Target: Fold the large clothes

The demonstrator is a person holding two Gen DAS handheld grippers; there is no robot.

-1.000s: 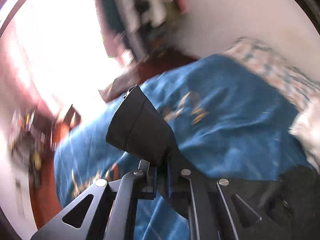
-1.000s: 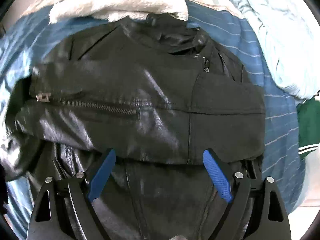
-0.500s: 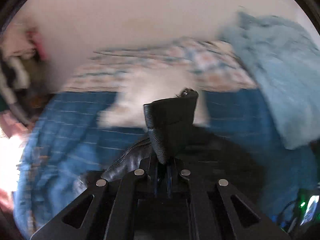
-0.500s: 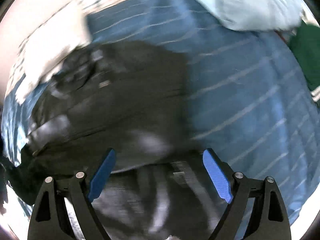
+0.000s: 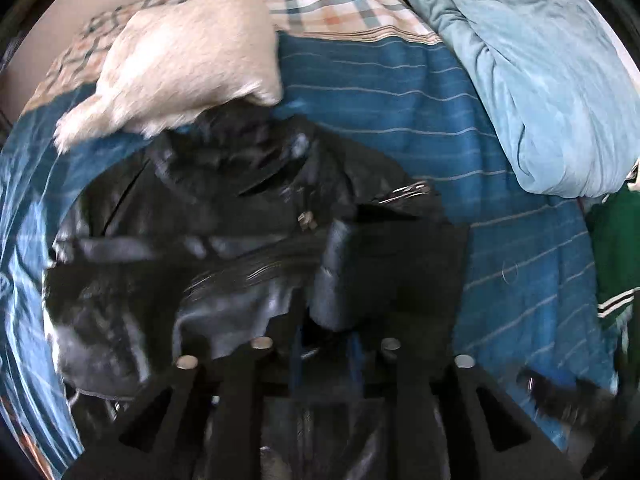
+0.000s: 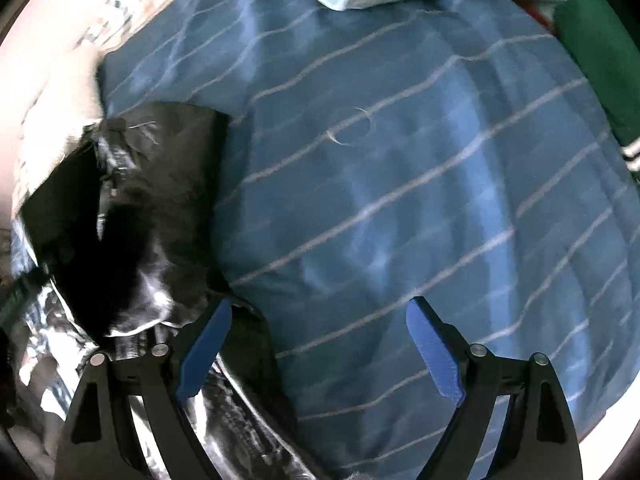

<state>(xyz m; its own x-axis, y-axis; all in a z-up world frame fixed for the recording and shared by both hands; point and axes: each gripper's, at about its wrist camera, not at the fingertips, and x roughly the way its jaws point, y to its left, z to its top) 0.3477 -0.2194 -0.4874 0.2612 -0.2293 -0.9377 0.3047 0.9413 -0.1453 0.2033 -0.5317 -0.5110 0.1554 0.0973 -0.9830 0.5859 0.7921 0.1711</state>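
Note:
A black leather jacket (image 5: 224, 232) lies on the blue striped bedspread (image 5: 420, 92). My left gripper (image 5: 325, 340) is shut on a sleeve end of the jacket (image 5: 340, 280) and holds it over the jacket's body. In the right wrist view the jacket (image 6: 132, 216) lies at the left, partly folded. My right gripper (image 6: 318, 348) is open and empty, its left blue finger (image 6: 204, 350) at the jacket's edge, the rest over bare bedspread (image 6: 400, 160).
A white fluffy blanket (image 5: 184, 60) and a checked pillow (image 5: 328, 0) lie at the head of the bed. A light blue duvet (image 5: 540, 80) is bunched at the right. A green garment (image 5: 616, 260) lies at the far right, also in the right wrist view (image 6: 600, 40).
My left gripper has swung the sleeve from the bed's left side over onto the jacket. My right gripper has moved right, off the jacket, over bare bedspread.

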